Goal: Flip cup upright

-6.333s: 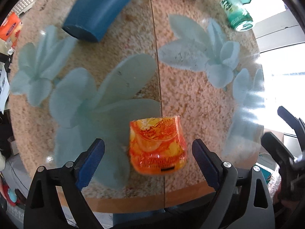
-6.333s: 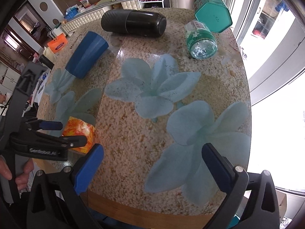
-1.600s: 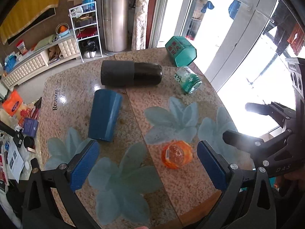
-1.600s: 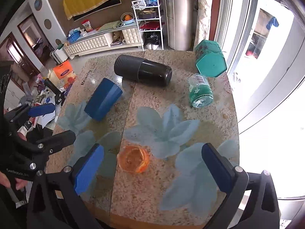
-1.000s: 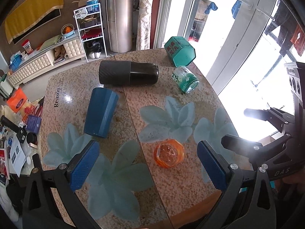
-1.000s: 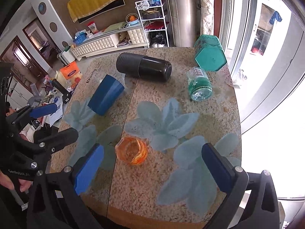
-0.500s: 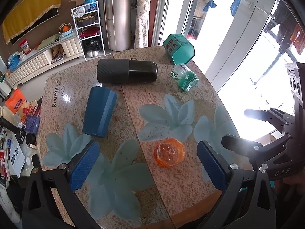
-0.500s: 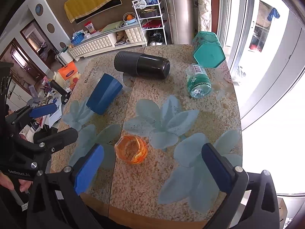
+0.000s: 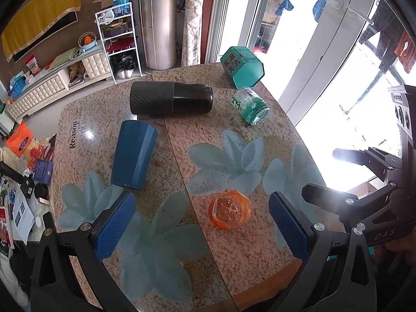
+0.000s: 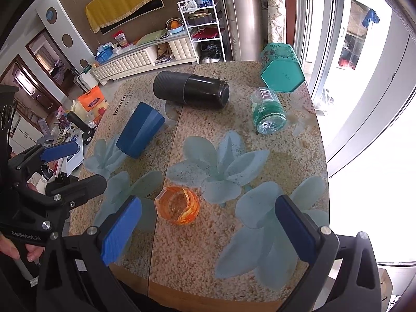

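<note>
Left gripper [image 9: 200, 226]: spread wide, nothing between its ribbed blue pads, held above the near table edge.
Right gripper [image 10: 208, 228]: likewise gaping and empty, raised over the same edge.
Orange cup [image 9: 229, 213]: stands upright on the table [image 9: 234, 254], mouth up, long axis vertical; near the front edge, just right of the centre seam, apart from both grippers. Translucent, faceted walls with swirled orange-yellow print.
Table: speckled beige stone look, glossy, pale blue flower pattern.
Blue cup [image 9: 134, 154]: lying on its side, faceted, matte, mouth toward the far side.
Black flask [image 9: 171, 102]: lying sideways, one half ribbed, the other smooth.
Green jar [image 9: 251, 106]: on its side, clear with green label.
Teal tin [image 9: 241, 67]: hexagonal, tipped on its side at the far edge.
</note>
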A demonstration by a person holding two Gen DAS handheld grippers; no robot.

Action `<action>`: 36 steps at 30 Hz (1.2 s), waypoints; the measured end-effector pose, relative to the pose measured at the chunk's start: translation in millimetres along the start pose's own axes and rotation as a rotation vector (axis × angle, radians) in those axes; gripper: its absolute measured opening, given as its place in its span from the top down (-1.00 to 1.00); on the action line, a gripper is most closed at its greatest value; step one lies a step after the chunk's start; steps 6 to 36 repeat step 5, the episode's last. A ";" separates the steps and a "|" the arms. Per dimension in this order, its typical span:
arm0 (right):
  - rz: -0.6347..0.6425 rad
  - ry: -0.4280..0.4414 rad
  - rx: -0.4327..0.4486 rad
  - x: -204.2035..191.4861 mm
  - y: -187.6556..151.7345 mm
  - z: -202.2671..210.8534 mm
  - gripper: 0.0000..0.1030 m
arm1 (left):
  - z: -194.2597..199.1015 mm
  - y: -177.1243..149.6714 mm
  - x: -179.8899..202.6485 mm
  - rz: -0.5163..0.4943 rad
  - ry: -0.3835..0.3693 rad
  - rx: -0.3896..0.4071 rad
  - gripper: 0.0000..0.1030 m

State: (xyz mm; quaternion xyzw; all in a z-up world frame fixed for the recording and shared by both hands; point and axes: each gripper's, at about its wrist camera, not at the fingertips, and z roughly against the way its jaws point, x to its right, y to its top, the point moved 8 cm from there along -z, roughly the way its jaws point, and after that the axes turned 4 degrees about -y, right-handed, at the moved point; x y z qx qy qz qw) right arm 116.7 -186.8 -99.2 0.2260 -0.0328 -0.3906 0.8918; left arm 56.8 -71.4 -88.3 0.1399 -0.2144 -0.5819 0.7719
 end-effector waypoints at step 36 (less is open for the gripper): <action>0.001 0.000 0.002 0.0 0.4 0.1 -1.00 | 0.6 0.9 0.4 0.001 0.001 0.001 -1.00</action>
